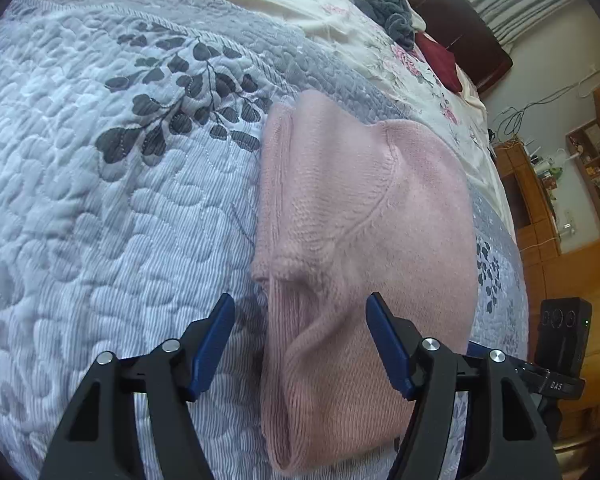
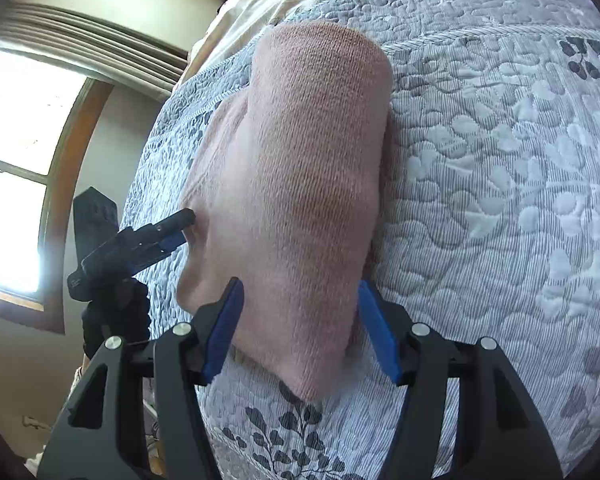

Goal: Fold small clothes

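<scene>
A pink knitted garment [image 1: 360, 216] lies folded on the grey quilted bedspread [image 1: 100, 200]; a curved seam runs across its top layer. My left gripper [image 1: 300, 304] is open and hovers over the garment's near left edge, one finger over the quilt and the other over the cloth. In the right wrist view the same pink garment [image 2: 308, 168] lies lengthwise. My right gripper [image 2: 300, 286] is open, its blue fingers standing on either side of the near end. The left gripper [image 2: 172, 228] shows there side-on, at the garment's left edge.
A cream floral sheet [image 1: 384, 44] covers the far part of the bed, with a heap of dark grey clothes [image 1: 384, 0] and a dark red cloth [image 1: 440, 60] on it. Wooden shelves [image 1: 560, 184] stand past the bed's edge. A bright window [image 2: 16, 160] is on the left.
</scene>
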### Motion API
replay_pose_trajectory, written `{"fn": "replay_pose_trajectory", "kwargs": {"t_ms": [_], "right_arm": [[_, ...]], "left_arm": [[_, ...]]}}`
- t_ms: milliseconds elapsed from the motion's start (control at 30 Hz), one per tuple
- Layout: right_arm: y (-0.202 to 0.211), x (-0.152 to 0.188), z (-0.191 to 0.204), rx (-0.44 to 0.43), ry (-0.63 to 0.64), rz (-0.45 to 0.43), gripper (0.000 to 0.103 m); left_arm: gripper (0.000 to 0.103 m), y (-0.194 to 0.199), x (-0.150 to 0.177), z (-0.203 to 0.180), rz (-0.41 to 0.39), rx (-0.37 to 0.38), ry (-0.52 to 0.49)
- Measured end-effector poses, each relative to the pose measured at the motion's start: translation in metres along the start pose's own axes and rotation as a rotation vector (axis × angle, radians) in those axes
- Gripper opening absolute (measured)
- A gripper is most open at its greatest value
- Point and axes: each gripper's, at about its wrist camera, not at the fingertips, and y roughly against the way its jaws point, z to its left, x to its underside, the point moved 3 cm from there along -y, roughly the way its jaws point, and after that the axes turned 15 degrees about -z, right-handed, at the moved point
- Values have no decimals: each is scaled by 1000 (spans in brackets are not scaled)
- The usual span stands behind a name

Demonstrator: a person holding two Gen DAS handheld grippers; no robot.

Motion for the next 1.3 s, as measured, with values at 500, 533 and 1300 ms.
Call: {"fn": "replay_pose_trajectory", "kwargs": {"t_ms": [500, 533, 1300], "right_arm": [[-76, -31, -15, -93, -106, 1, 86], [-76, -31, -15, -96, -108, -7, 80], [175, 36, -56, -89, -17, -167, 55]], "left_arm": [[58, -56, -2, -8, 48, 221, 83], [52, -55, -1, -7, 41, 233, 96], [44, 22, 125, -191, -48, 453, -46]]}}
